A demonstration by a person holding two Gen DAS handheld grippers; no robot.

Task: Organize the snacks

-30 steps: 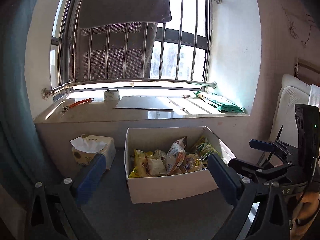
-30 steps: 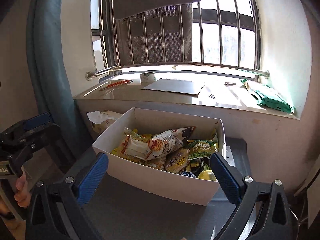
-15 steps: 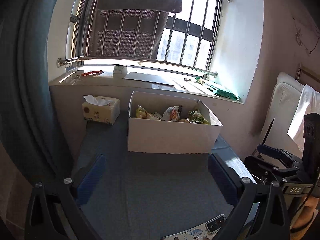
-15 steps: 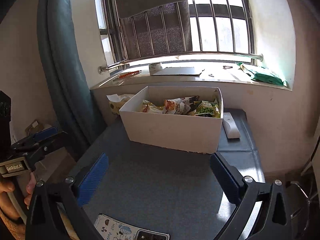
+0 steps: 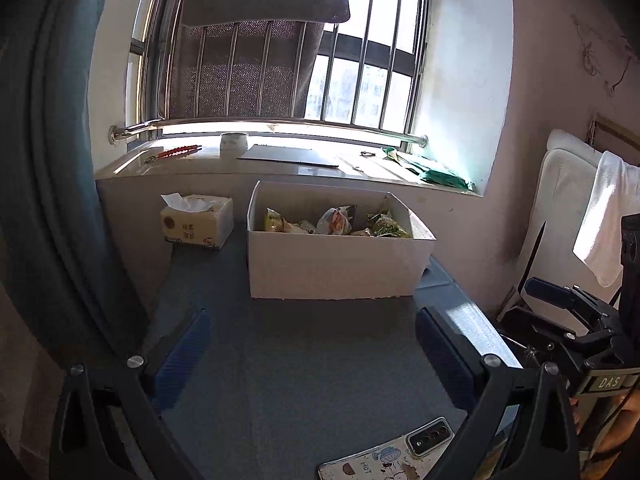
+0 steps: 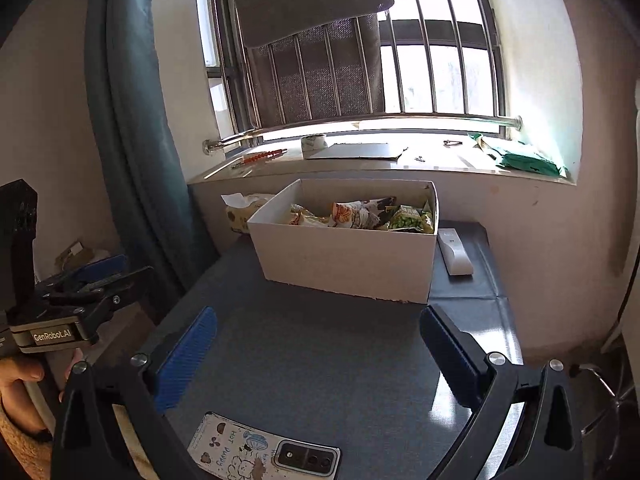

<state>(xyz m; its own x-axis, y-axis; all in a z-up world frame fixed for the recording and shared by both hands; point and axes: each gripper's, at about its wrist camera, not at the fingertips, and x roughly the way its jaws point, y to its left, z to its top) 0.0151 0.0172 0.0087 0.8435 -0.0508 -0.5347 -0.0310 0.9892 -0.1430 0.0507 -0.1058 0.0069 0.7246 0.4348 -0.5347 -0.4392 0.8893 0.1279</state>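
Observation:
A white cardboard box (image 5: 332, 268) stands at the far side of the grey table, below the windowsill; it also shows in the right wrist view (image 6: 348, 256). Several snack packets (image 5: 336, 220) lie inside it, also seen from the right (image 6: 360, 214). My left gripper (image 5: 316, 360) is open and empty, held back over the table's near part. My right gripper (image 6: 320, 356) is open and empty, also well short of the box. Each gripper shows at the edge of the other's view.
A tissue box (image 5: 198, 226) stands left of the white box. A white remote (image 6: 454, 256) lies right of it. A phone in a cartoon case (image 6: 264, 454) lies at the table's near edge. A blue curtain (image 5: 48, 160) hangs at left.
Both grippers have pulled back from right above the box toward the table's near edge. The phone has come into view. Both stay open and empty.

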